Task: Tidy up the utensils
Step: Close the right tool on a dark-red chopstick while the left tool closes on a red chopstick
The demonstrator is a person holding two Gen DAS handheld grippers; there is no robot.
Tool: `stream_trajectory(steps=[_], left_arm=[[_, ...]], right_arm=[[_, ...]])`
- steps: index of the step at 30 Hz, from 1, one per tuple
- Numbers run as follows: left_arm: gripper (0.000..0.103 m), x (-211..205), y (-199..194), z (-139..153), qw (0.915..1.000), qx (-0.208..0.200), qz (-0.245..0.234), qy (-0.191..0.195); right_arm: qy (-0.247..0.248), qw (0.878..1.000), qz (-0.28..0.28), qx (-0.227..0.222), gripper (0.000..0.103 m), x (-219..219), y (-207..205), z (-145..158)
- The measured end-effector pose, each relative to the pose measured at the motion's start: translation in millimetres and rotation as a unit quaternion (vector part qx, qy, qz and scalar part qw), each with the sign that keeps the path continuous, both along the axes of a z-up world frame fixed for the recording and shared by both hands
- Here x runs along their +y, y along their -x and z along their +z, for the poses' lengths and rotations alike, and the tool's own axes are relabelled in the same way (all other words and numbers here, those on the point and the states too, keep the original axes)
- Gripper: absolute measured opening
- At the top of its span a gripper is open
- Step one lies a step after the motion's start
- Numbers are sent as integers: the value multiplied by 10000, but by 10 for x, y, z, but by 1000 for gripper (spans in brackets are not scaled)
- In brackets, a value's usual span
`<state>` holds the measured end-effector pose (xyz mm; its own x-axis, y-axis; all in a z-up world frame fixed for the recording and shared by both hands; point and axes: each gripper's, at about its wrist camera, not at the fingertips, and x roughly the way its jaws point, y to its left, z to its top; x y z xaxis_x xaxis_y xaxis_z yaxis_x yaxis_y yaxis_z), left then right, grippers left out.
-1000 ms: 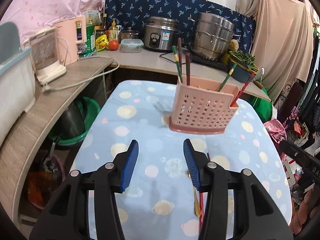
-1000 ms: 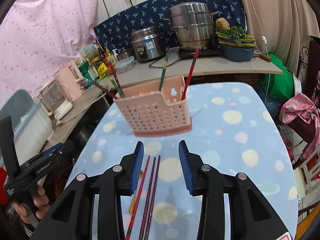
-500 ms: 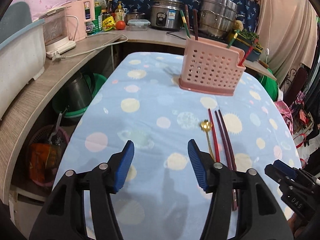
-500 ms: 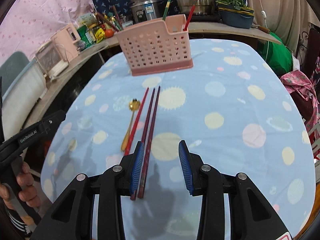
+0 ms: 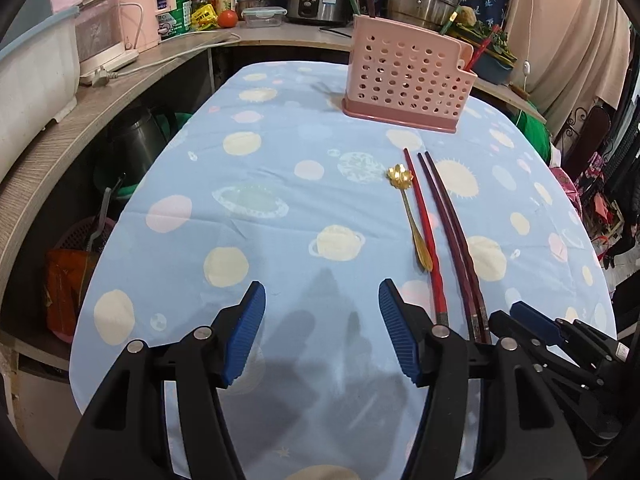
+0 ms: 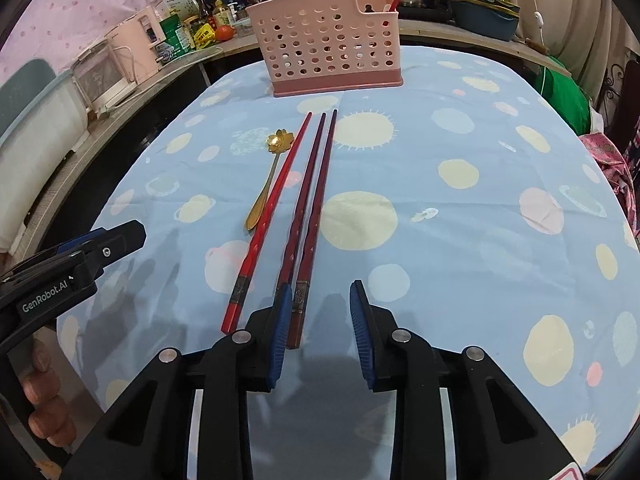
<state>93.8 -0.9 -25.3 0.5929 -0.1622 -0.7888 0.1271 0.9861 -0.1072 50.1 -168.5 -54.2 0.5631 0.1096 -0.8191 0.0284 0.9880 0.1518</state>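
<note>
Two dark maroon chopsticks (image 6: pixel 310 216), a bright red chopstick (image 6: pixel 272 208) and a gold flower-headed spoon (image 6: pixel 269 176) lie side by side on the blue spotted surface (image 6: pixel 460 216), before the pink holed basket (image 6: pixel 326 36). Both grippers have dropped closer since earlier. The left gripper (image 5: pixel 320 332) has just been opening, empty; the right gripper (image 6: pixel 318 328) has just been narrowing, one maroon chopstick end between its jaws, ungripped.

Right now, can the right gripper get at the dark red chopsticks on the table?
Probably yes. The right gripper hangs open over the near ends of the dark red chopsticks; one end lies between its jaws, the other beside its left finger. Nothing covers them.
</note>
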Motion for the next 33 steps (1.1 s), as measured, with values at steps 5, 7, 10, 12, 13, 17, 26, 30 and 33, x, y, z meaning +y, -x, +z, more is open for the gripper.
stream_trajectory(steps=[5, 7, 10, 12, 13, 17, 26, 30, 33], left_arm=[[56, -26, 20, -28, 10000, 54, -29, -23], [56, -30, 19, -42, 10000, 88, -18, -21], [57, -24, 32, -47, 10000, 92, 3, -15], [57, -34, 38, -62, 9999, 120, 10, -28], [57, -39, 43, -70, 9999, 140, 2, -13], [60, -101, 81, -96, 9998, 166, -67, 30], [67, -329, 140, -171, 9990, 268, -351, 35], [71, -400, 155, -203, 9985, 341, -426, 101], [71, -453, 152, -222, 9981, 356, -482, 106]], right_arm=[[80, 9999, 100, 3, 23, 69, -7, -33], [120, 9998, 155, 37, 21, 106, -17, -44], [169, 9998, 92, 14, 12, 87, -7, -65], [98, 9999, 43, 20, 8, 42, 7, -71], [62, 10000, 25, 32, 7, 15, 16, -70], [57, 10000, -58, 24, 7, -71, 69, -70], [-86, 9996, -276, 47, 7, -232, 219, -65], [-188, 9993, -315, 52, 7, -272, 258, -71], [-241, 9991, -335, 48, 7, -285, 275, -74]])
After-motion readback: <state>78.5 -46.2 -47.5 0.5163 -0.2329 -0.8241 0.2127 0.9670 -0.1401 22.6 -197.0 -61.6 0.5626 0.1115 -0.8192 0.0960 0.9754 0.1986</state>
